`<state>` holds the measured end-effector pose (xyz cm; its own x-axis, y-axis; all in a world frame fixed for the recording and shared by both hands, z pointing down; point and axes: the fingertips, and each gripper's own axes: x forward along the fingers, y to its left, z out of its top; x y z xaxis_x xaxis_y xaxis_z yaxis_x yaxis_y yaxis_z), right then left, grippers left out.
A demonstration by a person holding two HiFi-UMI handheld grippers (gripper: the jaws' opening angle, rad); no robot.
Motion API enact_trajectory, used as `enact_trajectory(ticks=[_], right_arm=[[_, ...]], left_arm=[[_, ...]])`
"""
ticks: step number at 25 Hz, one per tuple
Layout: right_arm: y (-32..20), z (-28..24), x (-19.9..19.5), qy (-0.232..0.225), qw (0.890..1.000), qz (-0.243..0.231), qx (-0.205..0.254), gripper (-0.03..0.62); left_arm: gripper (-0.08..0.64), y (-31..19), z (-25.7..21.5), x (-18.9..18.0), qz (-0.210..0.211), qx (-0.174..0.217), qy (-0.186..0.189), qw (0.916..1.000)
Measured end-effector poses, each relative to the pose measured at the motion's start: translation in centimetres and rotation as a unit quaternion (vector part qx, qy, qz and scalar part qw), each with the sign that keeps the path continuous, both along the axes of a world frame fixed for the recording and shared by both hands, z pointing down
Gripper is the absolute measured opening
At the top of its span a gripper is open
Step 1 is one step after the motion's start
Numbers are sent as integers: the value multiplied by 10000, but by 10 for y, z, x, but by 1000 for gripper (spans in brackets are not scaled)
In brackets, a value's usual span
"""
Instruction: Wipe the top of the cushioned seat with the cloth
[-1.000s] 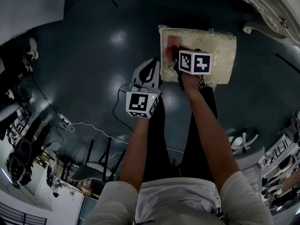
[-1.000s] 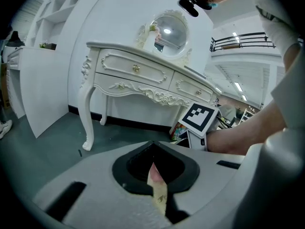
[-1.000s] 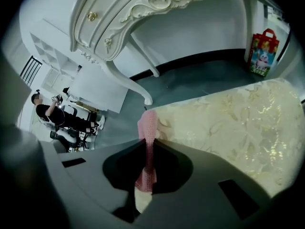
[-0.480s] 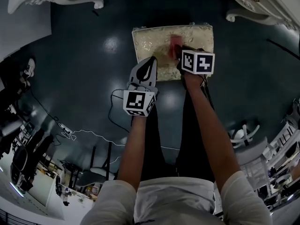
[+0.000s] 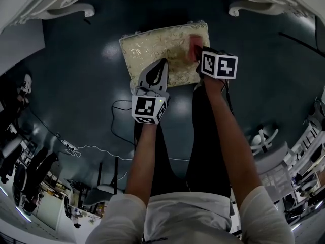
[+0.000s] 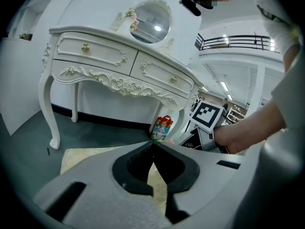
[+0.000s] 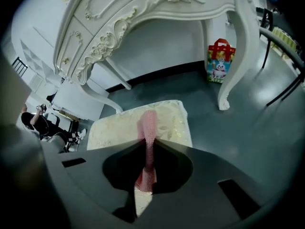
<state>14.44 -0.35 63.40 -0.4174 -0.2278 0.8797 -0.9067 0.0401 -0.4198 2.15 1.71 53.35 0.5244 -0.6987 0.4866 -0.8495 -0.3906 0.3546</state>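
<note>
Pink cloth pinched on the far right part of the cushioned seat.

The right gripper view shows what the head view half hides behind the marker cube: the right gripper has its tongs pressed on the cloth, which hangs as a narrow strip down onto the pale patterned seat top. In the head view the left gripper hovers over the seat's near edge. Its own view shows the tongs pressed together with nothing between them, and beyond them a white dressing table and a gift bag on the dark floor.
</note>
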Motion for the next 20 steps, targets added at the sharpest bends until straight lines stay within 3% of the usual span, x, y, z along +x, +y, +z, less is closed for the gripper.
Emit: enact_trajectory(ticks=[9, 14, 17, 20], right_arm=[[-1, 7, 53, 245, 9993, 293, -10, 23], [1, 12, 64, 396, 9984, 413, -18, 23], [-7, -4, 47, 150, 9985, 481, 225, 23], [-10, -27, 2, -224, 9984, 316, 422, 23]], left_arm=[[12, 0, 6, 26, 102, -7, 59, 9999], [12, 3, 6, 20, 102, -12, 33, 9999], [12, 4, 2, 4, 15, 16, -2, 10000], [12, 8, -3, -21, -160, 11, -59, 9999]])
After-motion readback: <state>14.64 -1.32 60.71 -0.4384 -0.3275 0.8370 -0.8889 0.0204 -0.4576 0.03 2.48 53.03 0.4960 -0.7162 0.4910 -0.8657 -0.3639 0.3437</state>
